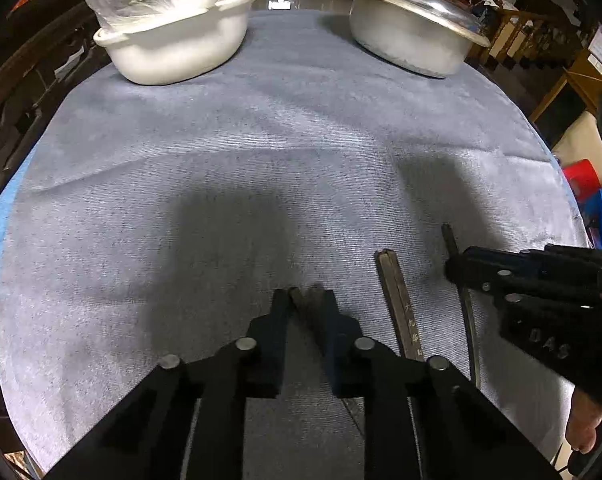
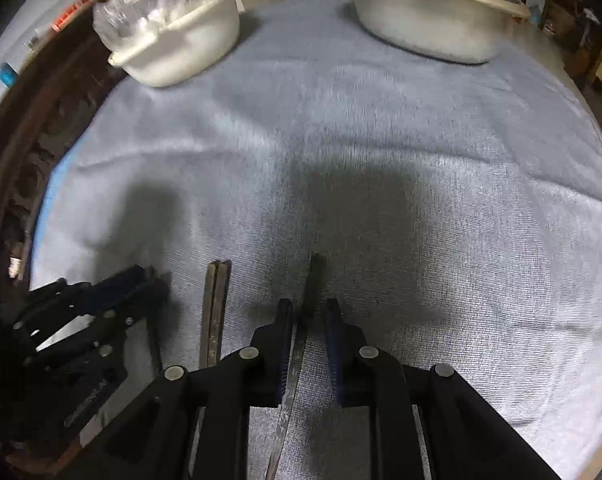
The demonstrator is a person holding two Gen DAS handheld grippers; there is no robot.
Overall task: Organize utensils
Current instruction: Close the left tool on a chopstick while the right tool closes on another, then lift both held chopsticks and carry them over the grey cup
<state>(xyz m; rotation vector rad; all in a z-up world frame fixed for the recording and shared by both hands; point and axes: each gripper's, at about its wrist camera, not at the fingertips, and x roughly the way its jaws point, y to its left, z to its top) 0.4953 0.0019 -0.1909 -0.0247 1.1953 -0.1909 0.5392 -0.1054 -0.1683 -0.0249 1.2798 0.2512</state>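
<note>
Velvety grey cloth point(image 1: 285, 128), slim dark chopsticks point(image 1: 399, 304)

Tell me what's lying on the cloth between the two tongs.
A pair of dark chopsticks, side by side on the grey cloth; both wrist views show it.

The grey cloth point(image 1: 301, 128) is left bare between the near chopsticks point(image 1: 399, 304) and the white tub point(image 1: 177, 48) and lidded pot point(image 1: 413, 36) at its far edge.

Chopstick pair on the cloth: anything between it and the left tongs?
Nothing visible. The chopstick pair lies on bare grey cloth just right of the left tongs. But those tongs are already closed on another dark-handled utensil.
</note>
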